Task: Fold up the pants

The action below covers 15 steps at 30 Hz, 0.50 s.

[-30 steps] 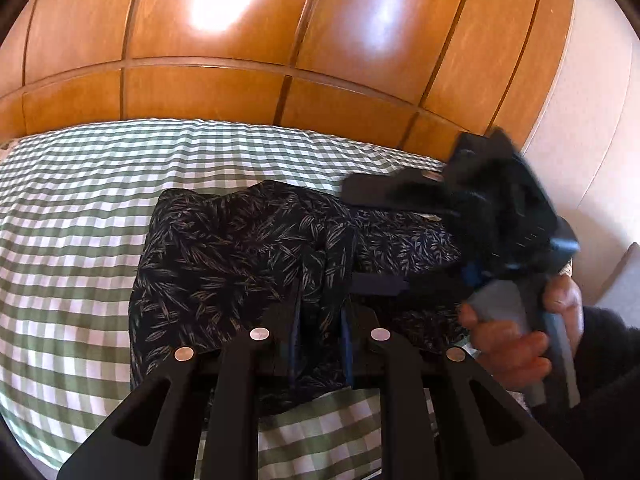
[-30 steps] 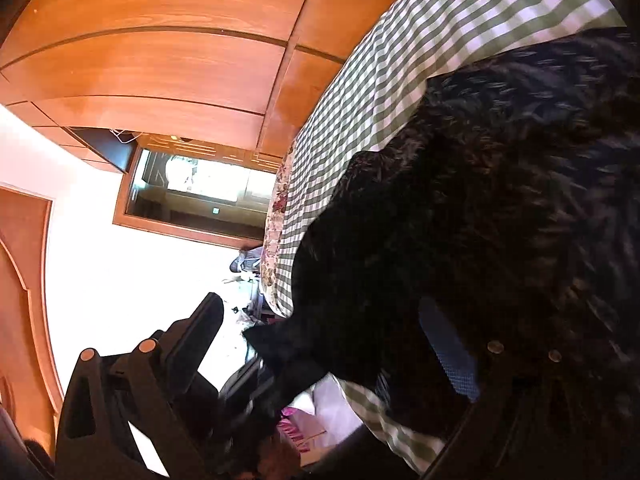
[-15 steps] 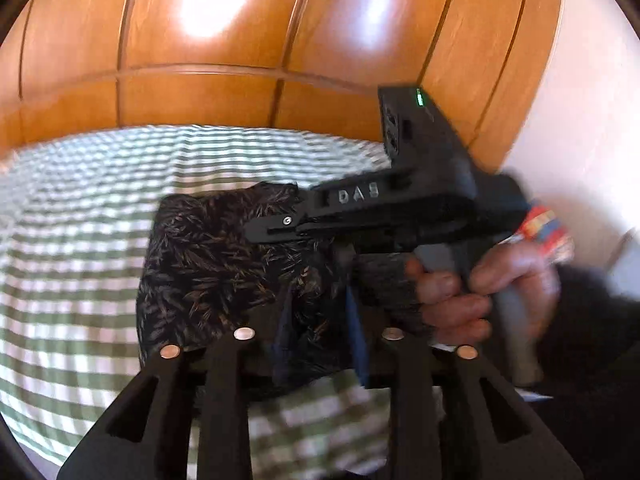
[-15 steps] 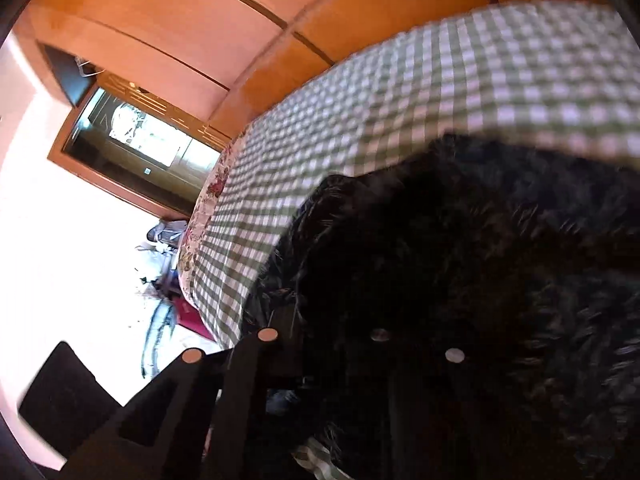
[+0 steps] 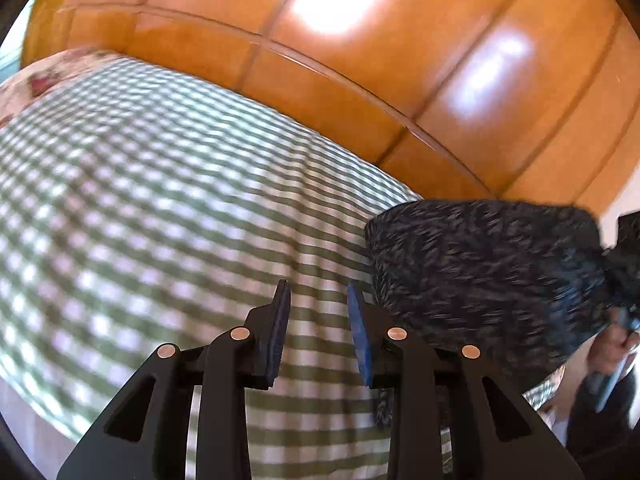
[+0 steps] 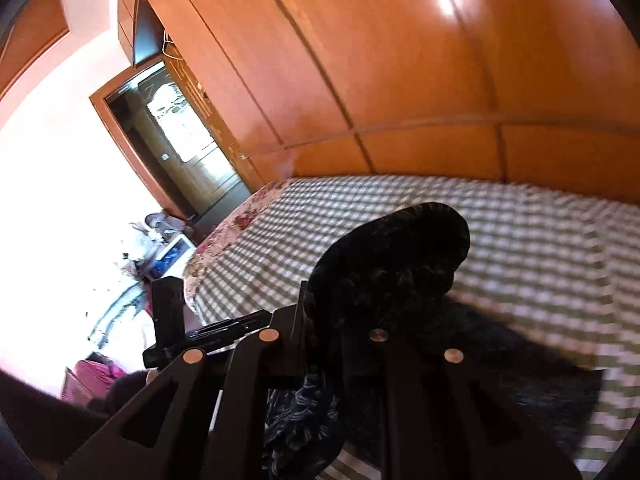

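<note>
Gripping pants point(image 6: 384, 264), seemingly, right gripper point(image 6: 324, 320)

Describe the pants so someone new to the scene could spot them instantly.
Find the bed with the green-and-white checked cover in front of the glossy wooden panels. The pants are the dark bundle on its right side, with a pale leaf print. They are the only dark fabric on the checks, with fabric between the right gripper's fingers.

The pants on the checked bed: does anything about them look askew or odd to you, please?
Yes: the pants are bunched in a lump in the right gripper, not flat on the bed. The left gripper is open, empty.
</note>
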Available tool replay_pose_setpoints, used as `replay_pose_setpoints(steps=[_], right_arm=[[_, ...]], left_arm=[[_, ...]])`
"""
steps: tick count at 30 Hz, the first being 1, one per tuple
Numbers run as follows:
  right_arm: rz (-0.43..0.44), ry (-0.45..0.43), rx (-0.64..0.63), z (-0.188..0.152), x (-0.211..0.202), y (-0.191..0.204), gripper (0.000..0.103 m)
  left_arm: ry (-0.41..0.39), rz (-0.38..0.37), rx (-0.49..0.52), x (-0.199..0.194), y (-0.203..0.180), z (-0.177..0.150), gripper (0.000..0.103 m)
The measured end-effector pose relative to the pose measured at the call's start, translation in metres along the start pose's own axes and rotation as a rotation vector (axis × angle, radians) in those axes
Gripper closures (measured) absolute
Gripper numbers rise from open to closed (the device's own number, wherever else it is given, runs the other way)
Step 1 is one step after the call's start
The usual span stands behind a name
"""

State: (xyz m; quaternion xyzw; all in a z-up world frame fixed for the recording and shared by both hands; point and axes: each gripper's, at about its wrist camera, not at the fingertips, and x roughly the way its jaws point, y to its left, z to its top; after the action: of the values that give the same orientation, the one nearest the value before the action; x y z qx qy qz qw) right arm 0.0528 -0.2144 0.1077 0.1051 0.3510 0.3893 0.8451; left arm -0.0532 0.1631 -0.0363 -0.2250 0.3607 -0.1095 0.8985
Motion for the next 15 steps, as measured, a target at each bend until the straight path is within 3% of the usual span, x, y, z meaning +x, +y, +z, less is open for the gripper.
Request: replay_pose_setpoints(steps=[5,8,11,15], right_arm=[[-0.109,0.013,-0.001,-0.014,-0.044,-0.025,0.092],[-0.215,0.068,0.089,-0.047,-0.053,-0.068,0.092],[-0.304,0.106,0.185,-0.078,-0.056,-0.111,0.092],[-0.397,0.154,0.309,-0.125,-0.044,-0.165,0.090]], left_arm=[[0.092,-0.149,0.180,0.038,-0.073,-0.014,0.075],[0.199,-0.214,0.303,0.064,-0.114,-0.038,0.075],[0.290,-0.206,0.436,0.087,-0.146,-0.069,0.075],[0.324,-0.202,0.462,0.100,-0.157,-0.085,0.075]])
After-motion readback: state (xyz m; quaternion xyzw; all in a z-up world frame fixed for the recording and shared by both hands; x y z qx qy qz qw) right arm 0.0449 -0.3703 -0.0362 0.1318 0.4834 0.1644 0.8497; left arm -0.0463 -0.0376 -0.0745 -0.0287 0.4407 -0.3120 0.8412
